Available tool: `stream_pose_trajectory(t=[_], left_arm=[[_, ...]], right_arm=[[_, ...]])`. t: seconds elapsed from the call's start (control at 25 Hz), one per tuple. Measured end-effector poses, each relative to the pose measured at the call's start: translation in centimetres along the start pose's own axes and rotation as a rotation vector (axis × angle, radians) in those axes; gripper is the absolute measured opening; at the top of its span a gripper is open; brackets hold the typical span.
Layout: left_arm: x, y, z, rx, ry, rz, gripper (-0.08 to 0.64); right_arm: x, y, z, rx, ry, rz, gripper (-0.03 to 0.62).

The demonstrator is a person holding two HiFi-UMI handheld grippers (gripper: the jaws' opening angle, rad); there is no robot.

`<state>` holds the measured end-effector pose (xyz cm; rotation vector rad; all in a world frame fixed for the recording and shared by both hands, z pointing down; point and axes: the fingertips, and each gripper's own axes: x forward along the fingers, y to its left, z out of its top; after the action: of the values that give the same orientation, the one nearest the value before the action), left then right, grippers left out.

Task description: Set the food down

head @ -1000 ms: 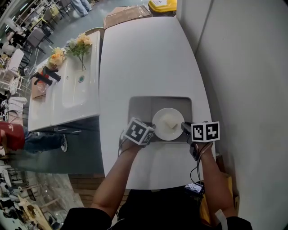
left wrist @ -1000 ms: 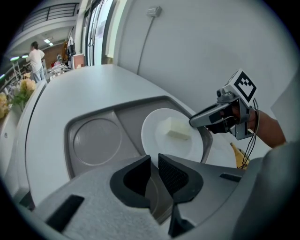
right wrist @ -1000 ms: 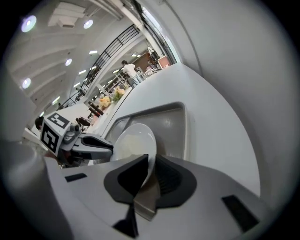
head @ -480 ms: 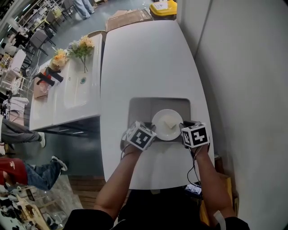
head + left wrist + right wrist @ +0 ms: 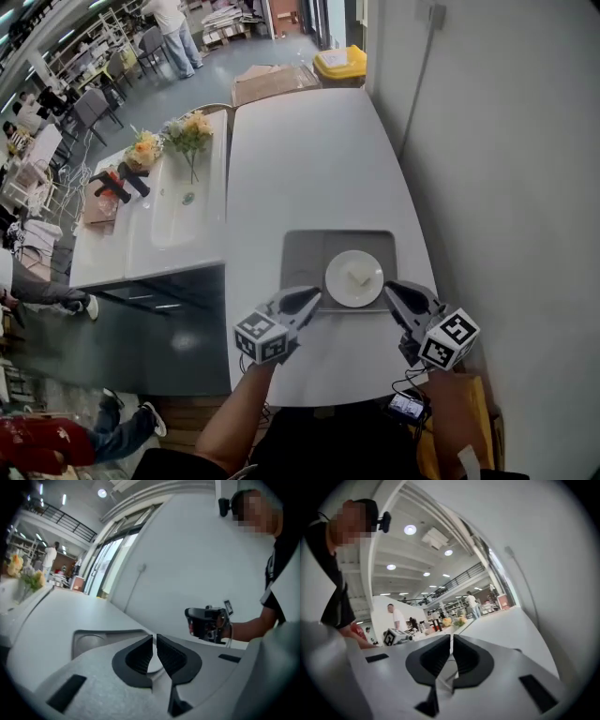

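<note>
A white plate [image 5: 354,278] with a small pale piece of food [image 5: 357,275] sits on a grey tray [image 5: 305,258], which lies flat on the white table [image 5: 300,159]. My left gripper [image 5: 312,296] hangs just off the tray's near left corner and touches nothing. Its jaws are closing to a thin slit with nothing between them. My right gripper [image 5: 394,289] hovers off the near right corner, also closing on nothing. In the left gripper view the tray [image 5: 101,637] lies beyond the left gripper [image 5: 153,641], with the right gripper [image 5: 206,623] across from it.
The wall [image 5: 506,169] runs close along the table's right side. Left of the table stands a white sink counter [image 5: 173,234] with flowers [image 5: 190,131] and a red-and-black object [image 5: 112,183]. A yellow bin [image 5: 339,64] and cardboard [image 5: 272,82] lie beyond the far end.
Both grippers have let go of the tray's near edge and drawn back toward me. The tray and plate stay on the table. My head has tipped up, showing more room.
</note>
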<state>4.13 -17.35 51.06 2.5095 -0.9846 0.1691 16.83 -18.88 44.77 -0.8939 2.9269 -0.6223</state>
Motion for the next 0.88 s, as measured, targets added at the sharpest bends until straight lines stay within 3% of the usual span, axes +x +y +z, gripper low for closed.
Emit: stream_pose_trajectory(t=[0.08, 0.16, 0.4, 0.6, 0.88], left_arm=[[-2.6, -4.3, -1.0, -0.078, -0.067, -0.150, 0.028], [-5.3, -8.0, -3.2, -0.112, -0.073, -0.249, 0.028], [-13.9, -12.7, -8.9, -0.096, -0.015, -0.388, 0.023], [-18.5, -11.7, -11.1, -0.056, 0.026, -0.427, 0.023], [-21.4, -13.1, -8.7, -0.043, -0.067, -0.410, 0.023]], right_arm=[[-1.5, 4.7, -0.8, -0.035, 0.006, 0.057, 0.014], [-2.7, 8.5, -2.7, -0.039, 0.026, 0.055, 0.014], [-4.3, 16.2, -6.8, 0.030, -0.013, -0.045, 0.006], [-5.0, 21.1, -7.6, 0.051, -0.073, -0.079, 0.004], [-6.5, 25.9, -8.6, 0.023, -0.052, -0.060, 0.003]])
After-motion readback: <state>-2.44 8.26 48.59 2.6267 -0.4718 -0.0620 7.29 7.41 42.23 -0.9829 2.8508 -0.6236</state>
